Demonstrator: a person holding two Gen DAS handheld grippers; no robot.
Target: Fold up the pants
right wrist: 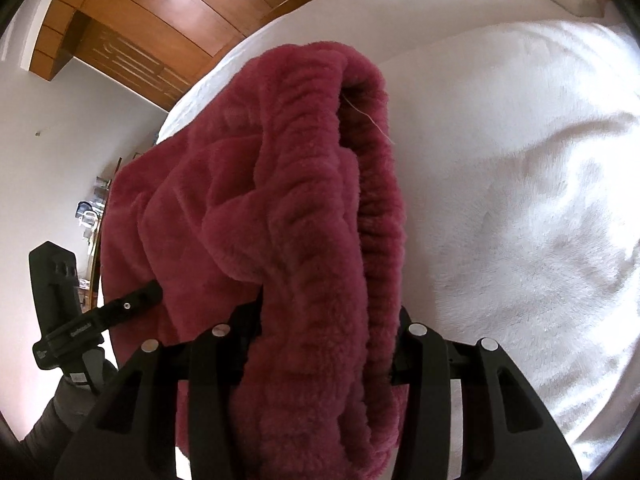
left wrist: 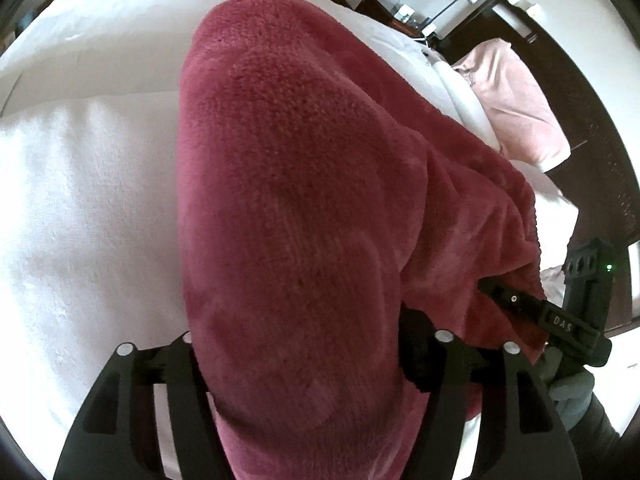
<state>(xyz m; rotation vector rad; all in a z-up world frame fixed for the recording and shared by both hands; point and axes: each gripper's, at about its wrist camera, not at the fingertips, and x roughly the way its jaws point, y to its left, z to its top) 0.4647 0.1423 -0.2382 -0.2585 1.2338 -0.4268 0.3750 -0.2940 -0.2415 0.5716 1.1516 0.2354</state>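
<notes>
Both claws carry the dark red fleece pants above the white bed, one at each side of the cloth, probably so that the garment hangs between them and can be laid over itself in a fold. From the left wrist, the left claw stands fairly wide with a thick bunch of fleece filling the gap between its jaws; the cloth covers the pads, so whether they press on it or merely bracket it cannot be told. From the right wrist, the right claw stands narrower, and the gathered, ribbed band of the pants runs straight down between its jaws, filling the gap and bulging above it, which reads as a pinch on that band. Each camera also catches the other claw at the far edge of the cloth, with its tip buried in the fleece. How the legs lie, and how many layers are already doubled, is hidden by the mass of fabric close to both lenses. A pale pink cloth lies near the dark headboard, its shape unclear. The bed's near edge is cut off.
</notes>
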